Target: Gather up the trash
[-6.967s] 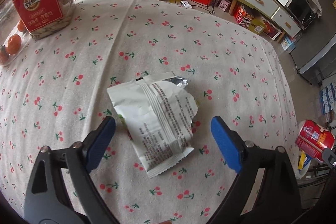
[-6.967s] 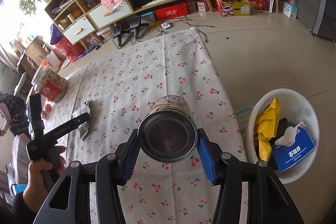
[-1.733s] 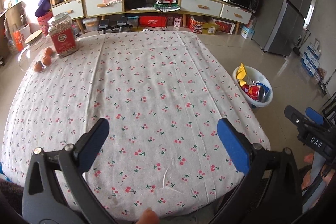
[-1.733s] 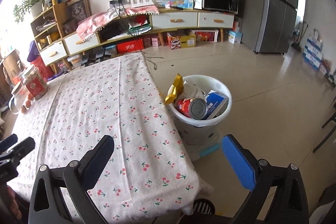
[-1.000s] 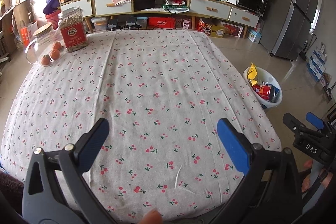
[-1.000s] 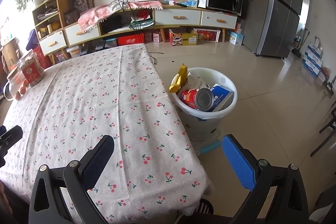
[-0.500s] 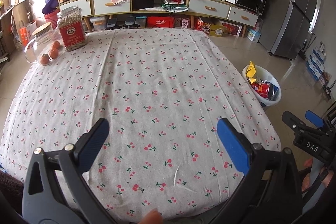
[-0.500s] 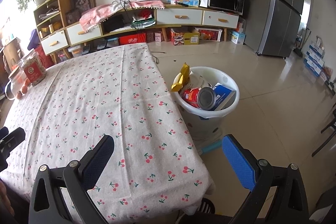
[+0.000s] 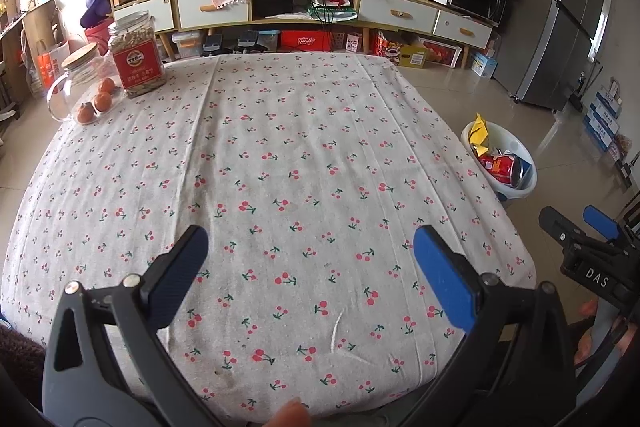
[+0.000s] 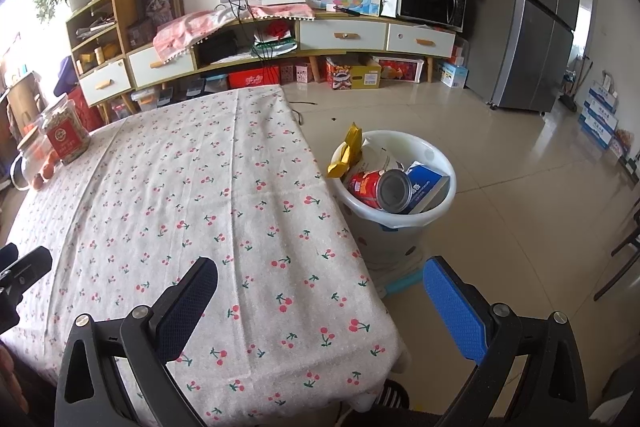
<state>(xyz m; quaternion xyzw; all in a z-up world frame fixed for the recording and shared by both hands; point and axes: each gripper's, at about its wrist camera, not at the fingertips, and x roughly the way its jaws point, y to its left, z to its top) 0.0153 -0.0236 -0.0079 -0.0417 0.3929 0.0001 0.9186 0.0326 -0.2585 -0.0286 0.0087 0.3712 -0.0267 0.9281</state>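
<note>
- Both grippers empty: left gripper has jaws spread wide, touching nothing, hovering over the near edge of the white cherry-print tablecloth.
- Right gripper equally wide, nothing between its blue pads, held over the table's right corner.
- Trash sits in the white plastic bin on the floor beside the table: red tin can, yellow wrapper, blue-white carton.
- No litter on the cloth; the clear seed jar with red label looks like a keeper, so task probably finished.
</note>
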